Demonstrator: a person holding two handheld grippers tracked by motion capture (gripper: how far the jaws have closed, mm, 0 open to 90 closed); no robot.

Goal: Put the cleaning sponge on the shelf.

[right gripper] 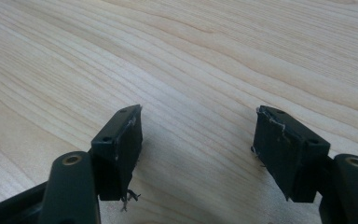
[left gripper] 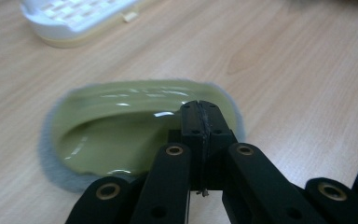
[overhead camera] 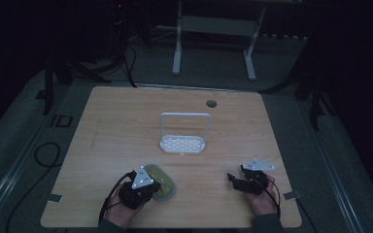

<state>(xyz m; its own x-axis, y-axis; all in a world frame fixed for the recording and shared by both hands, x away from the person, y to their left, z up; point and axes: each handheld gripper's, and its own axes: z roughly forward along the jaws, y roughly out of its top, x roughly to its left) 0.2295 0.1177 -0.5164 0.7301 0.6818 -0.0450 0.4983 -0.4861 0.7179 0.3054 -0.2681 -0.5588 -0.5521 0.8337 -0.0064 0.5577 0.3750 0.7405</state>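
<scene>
While a white rack (overhead camera: 183, 138) stands mid-table, left tongs (left gripper: 199, 122) press together over the green dish (left gripper: 121, 126); right tongs (right gripper: 198, 151) gape wide.

Light wood table (overhead camera: 107, 126) – white rack (overhead camera: 183, 134) mid-table, olive-green dish (overhead camera: 159, 180) near front

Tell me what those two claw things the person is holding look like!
Each is black, with two flat black jaws on linked bars fixed by brass-coloured rivets. The left gripper and right gripper each carry a grey three-cornered plate on top, and a black cable trails from each. Dark sleeve cuffs show at the wrists.
</scene>
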